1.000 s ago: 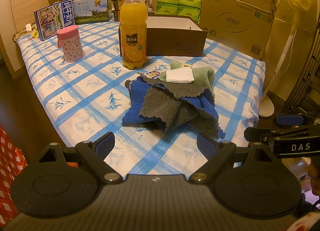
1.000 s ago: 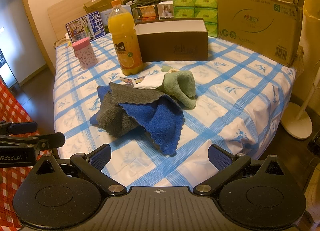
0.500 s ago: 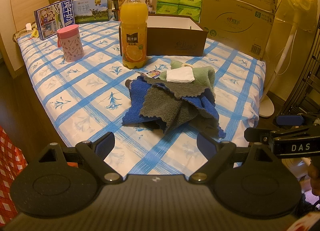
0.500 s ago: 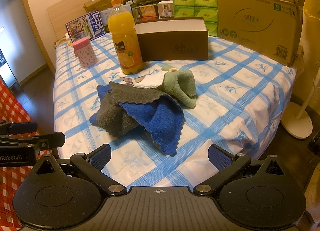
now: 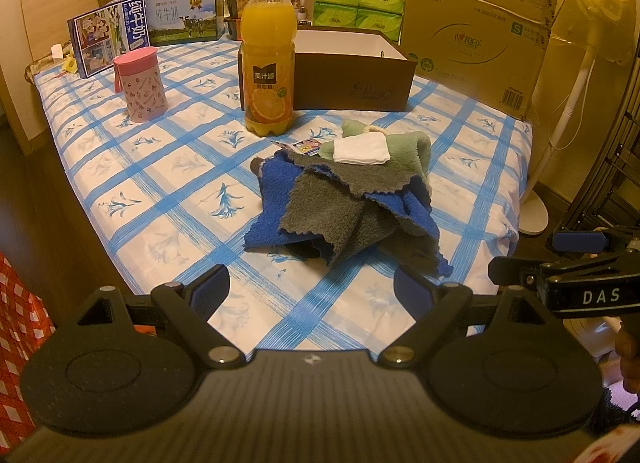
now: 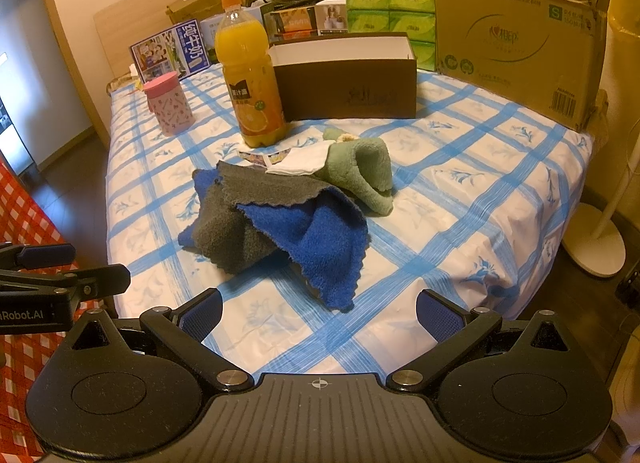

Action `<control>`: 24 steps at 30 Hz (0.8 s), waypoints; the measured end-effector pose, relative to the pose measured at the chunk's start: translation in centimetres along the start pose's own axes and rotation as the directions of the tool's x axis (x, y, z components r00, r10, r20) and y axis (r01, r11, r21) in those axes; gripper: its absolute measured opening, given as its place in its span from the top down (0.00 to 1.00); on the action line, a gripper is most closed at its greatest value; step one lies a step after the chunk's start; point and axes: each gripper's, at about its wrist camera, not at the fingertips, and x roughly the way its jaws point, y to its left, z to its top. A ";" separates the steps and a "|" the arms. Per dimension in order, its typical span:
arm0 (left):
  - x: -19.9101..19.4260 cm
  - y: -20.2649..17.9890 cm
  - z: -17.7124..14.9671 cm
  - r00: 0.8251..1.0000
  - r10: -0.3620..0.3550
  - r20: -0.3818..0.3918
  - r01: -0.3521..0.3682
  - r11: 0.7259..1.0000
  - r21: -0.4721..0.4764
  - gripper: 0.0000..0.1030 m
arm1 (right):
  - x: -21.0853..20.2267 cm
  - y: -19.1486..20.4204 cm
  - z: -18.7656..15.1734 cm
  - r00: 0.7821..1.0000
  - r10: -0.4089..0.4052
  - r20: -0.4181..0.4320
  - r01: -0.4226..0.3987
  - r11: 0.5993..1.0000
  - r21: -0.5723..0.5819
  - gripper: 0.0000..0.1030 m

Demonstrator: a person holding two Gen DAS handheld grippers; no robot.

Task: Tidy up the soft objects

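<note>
A heap of soft cloths lies mid-table: a blue towel [image 5: 276, 199] [image 6: 320, 231], a grey cloth [image 5: 328, 219] [image 6: 236, 239], a green towel [image 5: 416, 151] [image 6: 368, 171] and a small white folded cloth [image 5: 362, 147] [image 6: 302, 161] on top. Behind the heap stands an open brown box [image 5: 352, 81] [image 6: 348, 93] with a white inside. My left gripper [image 5: 310, 289] is open, held near the table's front edge, short of the heap. My right gripper [image 6: 320, 313] is open too, in front of the blue towel's hanging corner. Neither holds anything.
An orange juice bottle [image 5: 268, 55] [image 6: 250, 79] stands just behind the heap, a pink cup [image 5: 140, 83] [image 6: 168, 103] further left. Milk cartons, green tissue packs [image 5: 356, 3] and a big cardboard box [image 5: 480, 31] line the back. A white fan stand [image 6: 596, 239] is right of the table.
</note>
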 end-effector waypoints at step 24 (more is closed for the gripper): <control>0.9 0.2 -0.5 1.000 0.002 -0.011 -0.002 1.000 -0.003 0.15 | 0.5 -0.2 0.0 1.000 0.001 -0.007 -0.001 1.000 0.000 0.00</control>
